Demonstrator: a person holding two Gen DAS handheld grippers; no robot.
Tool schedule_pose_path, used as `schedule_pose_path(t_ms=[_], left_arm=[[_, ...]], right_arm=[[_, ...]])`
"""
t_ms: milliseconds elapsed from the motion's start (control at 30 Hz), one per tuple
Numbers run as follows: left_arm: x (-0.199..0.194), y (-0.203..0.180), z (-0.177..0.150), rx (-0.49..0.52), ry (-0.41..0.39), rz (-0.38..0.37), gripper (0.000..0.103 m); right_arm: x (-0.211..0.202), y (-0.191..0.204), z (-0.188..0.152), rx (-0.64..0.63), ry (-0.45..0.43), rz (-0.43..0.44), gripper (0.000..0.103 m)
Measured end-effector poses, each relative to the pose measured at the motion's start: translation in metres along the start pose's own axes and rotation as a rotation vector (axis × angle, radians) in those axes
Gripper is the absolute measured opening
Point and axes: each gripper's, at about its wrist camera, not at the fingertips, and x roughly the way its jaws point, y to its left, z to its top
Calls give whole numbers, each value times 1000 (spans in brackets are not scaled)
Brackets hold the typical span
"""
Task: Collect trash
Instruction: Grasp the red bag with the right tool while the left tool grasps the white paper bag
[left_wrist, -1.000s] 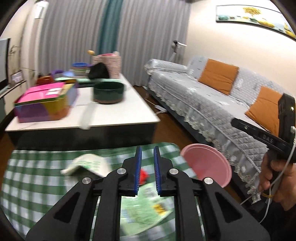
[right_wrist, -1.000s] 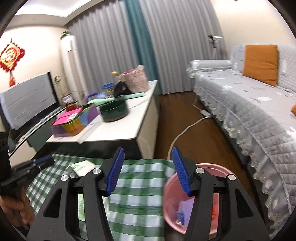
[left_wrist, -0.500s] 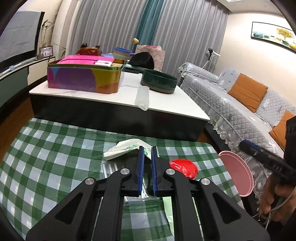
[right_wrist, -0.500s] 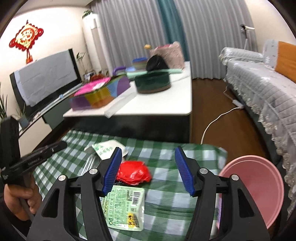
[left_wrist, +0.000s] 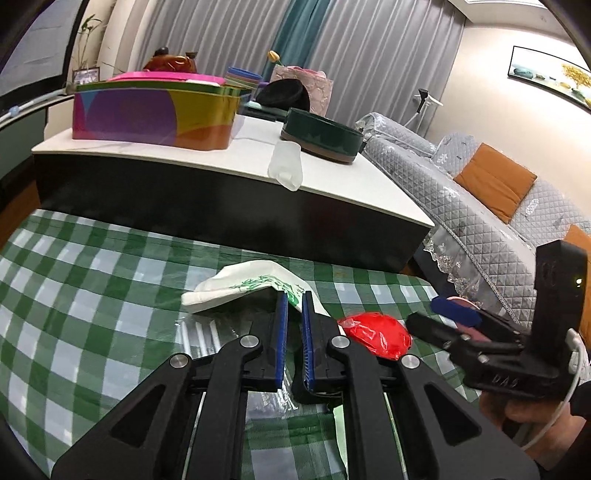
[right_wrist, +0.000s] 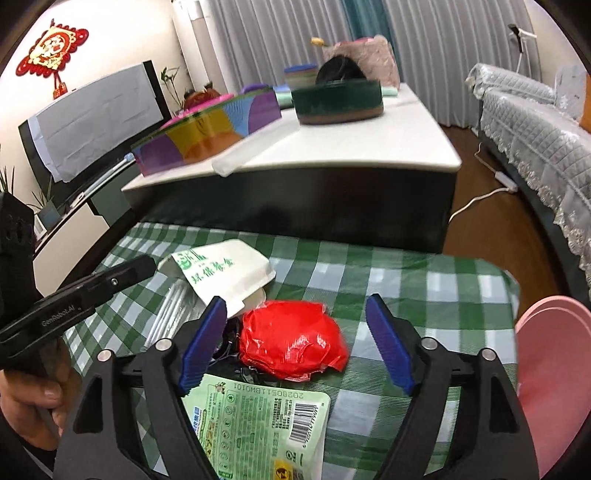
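Note:
Trash lies on a green checked cloth (right_wrist: 406, 280): a crumpled red plastic bag (right_wrist: 291, 341), a white paper bag with green print (right_wrist: 221, 271), a green food packet (right_wrist: 258, 428) and clear wrapped straws (right_wrist: 173, 306). My right gripper (right_wrist: 295, 332) is open, its jaws standing either side of the red bag just above it. My left gripper (left_wrist: 292, 308) is nearly shut and empty, its tips at the near edge of the white paper bag (left_wrist: 243, 284), with the red bag (left_wrist: 376, 338) to its right. A pink bin (right_wrist: 554, 369) stands at the cloth's right edge.
A low white-topped table (left_wrist: 332, 184) stands behind the cloth with a colourful tin (left_wrist: 155, 114), a dark green round tin (left_wrist: 321, 134) and a clear glove (left_wrist: 286, 166). A grey sofa (left_wrist: 498, 206) runs along the right. A white cable (right_wrist: 480, 199) lies on the floor.
Both grippers moved forward and down toward the trash. The right gripper swung left from over the pink bin to straddle the red bag. The left gripper neared the white paper bag.

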Motion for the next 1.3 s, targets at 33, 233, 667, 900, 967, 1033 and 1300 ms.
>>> schedule_pose_path(t_ms=[33, 233, 667, 900, 967, 1033, 1300], left_arm=[[3, 1, 0, -4, 4, -1, 8], [22, 6, -2, -37, 39, -11, 11], [39, 9, 3, -70, 54, -18, 24], [38, 7, 3, -70, 52, -26, 15], [36, 5, 4, -65, 45, -25, 13], [33, 3, 6, -59, 39, -24, 12], [22, -8, 11, -15, 19, -16, 5]], right_arm=[[4, -1, 0, 4, 7, 3, 83], [27, -3, -7, 13, 73, 22, 88], [51, -1, -11, -4, 140, 26, 88], [53, 3, -12, -30, 150, 17, 78], [51, 4, -13, -36, 147, 14, 77], [47, 4, -12, -44, 132, 1, 77], [27, 1, -5, -44, 72, -37, 77]])
